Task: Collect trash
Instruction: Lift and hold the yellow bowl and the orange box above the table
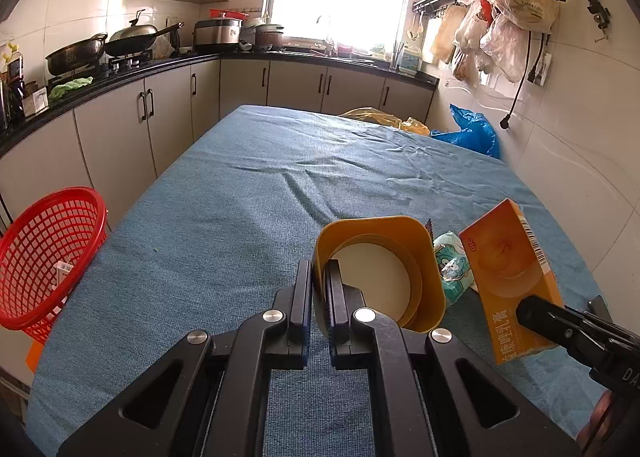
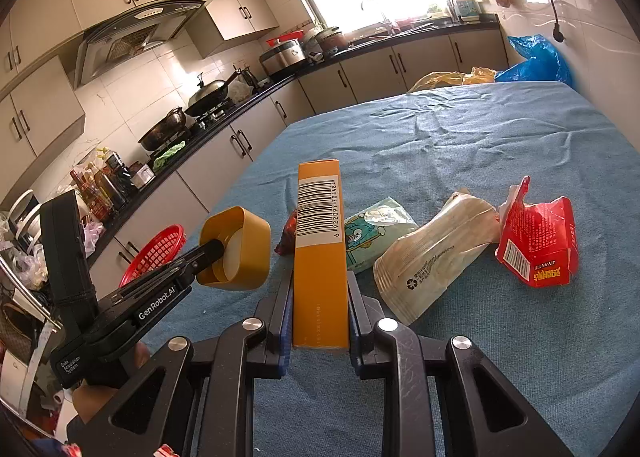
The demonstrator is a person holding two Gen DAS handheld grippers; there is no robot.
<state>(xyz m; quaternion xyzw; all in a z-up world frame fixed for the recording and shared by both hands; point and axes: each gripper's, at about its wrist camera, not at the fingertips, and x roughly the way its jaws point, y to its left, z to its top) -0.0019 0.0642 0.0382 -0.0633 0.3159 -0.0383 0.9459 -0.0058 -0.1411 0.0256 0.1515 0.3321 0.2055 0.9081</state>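
My left gripper (image 1: 319, 289) is shut on the wall of a yellow square cup (image 1: 384, 269), held above the blue-covered table (image 1: 240, 217); it also shows in the right wrist view (image 2: 236, 247). My right gripper (image 2: 320, 297) is shut on a long orange carton (image 2: 320, 257) with a barcode, also seen in the left wrist view (image 1: 512, 277). On the table lie a green tissue pack (image 2: 376, 233), a crushed clear plastic cup (image 2: 432, 257), a red carton (image 2: 540, 245) and a small red wrapper (image 2: 289, 235).
A red mesh basket (image 1: 44, 257) stands off the table's left edge, with a small white item inside. Kitchen counters with pans run along the left and far walls. Yellow and blue plastic bags (image 1: 472, 133) lie beyond the table's far right corner.
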